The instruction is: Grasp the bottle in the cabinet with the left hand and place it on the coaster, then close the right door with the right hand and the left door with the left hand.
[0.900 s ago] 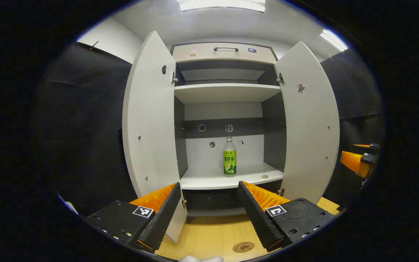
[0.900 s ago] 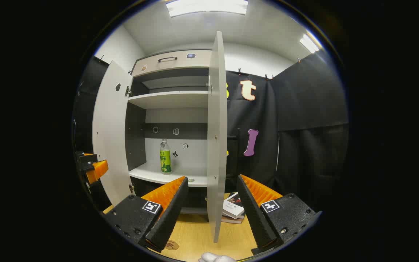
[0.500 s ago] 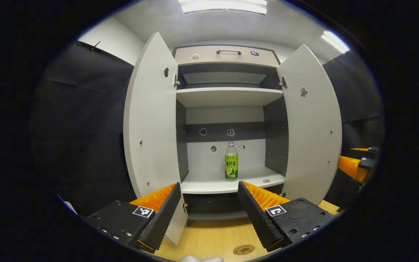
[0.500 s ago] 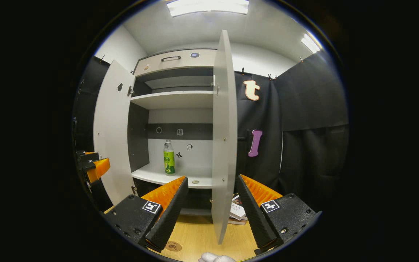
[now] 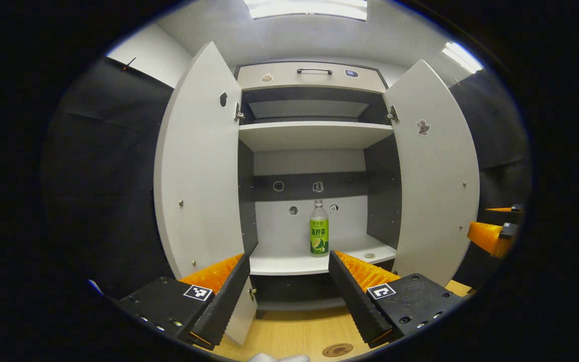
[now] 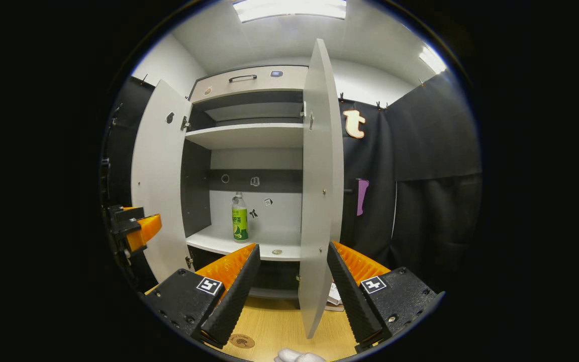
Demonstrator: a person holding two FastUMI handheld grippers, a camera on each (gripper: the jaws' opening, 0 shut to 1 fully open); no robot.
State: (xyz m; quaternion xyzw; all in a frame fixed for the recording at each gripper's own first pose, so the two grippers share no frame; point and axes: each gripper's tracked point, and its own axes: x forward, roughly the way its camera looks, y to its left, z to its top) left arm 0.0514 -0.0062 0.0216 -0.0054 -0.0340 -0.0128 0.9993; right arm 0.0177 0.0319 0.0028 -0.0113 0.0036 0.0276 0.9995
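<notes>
the cabinet (image 5: 314, 136) stands with both doors swung out, and the left gripper (image 5: 287, 296) faces straight into it with its two fingers spread wide apart and nothing between them. the bottle (image 5: 319, 229) is upright on the lower shelf (image 5: 289, 262), ahead of this gripper and a little toward its right finger, well apart from both side walls, so there is free room on each side of it. a small round thing (image 5: 369, 255) lies on the shelf near its front edge, to the right of the bottle. the left door (image 5: 199, 171) has its free edge just beside the left finger, and the right door (image 5: 435, 176) is open on the other side. the coaster (image 5: 338, 350) lies on the wooden table (image 5: 289, 332) below, close under the right finger. the right gripper (image 6: 289, 296) also has its fingers wide apart and holds nothing; the edge of the right door (image 6: 319, 191) comes down between its fingers, and i cannot tell if it touches them. from there the bottle (image 6: 239, 217) shows ahead and left, and the coaster (image 6: 242, 342) under its left finger.
</notes>
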